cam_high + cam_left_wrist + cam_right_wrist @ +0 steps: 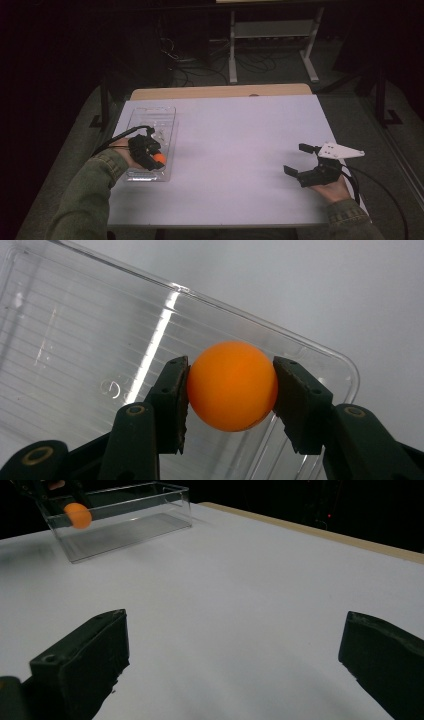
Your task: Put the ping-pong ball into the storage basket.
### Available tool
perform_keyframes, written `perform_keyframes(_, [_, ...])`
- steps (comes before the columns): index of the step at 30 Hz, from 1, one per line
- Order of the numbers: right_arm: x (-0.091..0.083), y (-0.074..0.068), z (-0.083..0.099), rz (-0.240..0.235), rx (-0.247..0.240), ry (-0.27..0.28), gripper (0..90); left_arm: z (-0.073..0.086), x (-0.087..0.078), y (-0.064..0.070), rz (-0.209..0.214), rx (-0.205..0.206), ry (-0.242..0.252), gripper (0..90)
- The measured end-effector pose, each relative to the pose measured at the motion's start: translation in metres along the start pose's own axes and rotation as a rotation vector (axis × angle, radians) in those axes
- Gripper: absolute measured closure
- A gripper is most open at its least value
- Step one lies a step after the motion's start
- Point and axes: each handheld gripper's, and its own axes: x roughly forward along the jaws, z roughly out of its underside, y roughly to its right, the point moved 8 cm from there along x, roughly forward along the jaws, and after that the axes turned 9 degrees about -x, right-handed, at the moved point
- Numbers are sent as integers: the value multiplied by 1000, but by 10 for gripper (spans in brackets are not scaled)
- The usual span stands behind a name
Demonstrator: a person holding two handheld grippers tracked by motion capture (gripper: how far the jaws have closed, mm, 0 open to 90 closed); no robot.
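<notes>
Our left tongs (231,390) pinch a small, round, orange plastic ball (232,385) from both sides, and the ball hangs over the near end of the clear, see-through plastic box (75,330) with its long, flat bottom. We cannot tell if the ball touches the bottom yet. Our right tongs (235,665) are spread wide with nothing in them, resting well apart on the other side of the white counter (240,145). We think the carrying is almost done; what is left is to let the ball go inside the box.
</notes>
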Motion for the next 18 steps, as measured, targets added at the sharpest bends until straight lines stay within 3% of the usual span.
perform_keyframes(18, [0,0,0,0,-2,-1,0,2,15,-2,-16,7,-35,501])
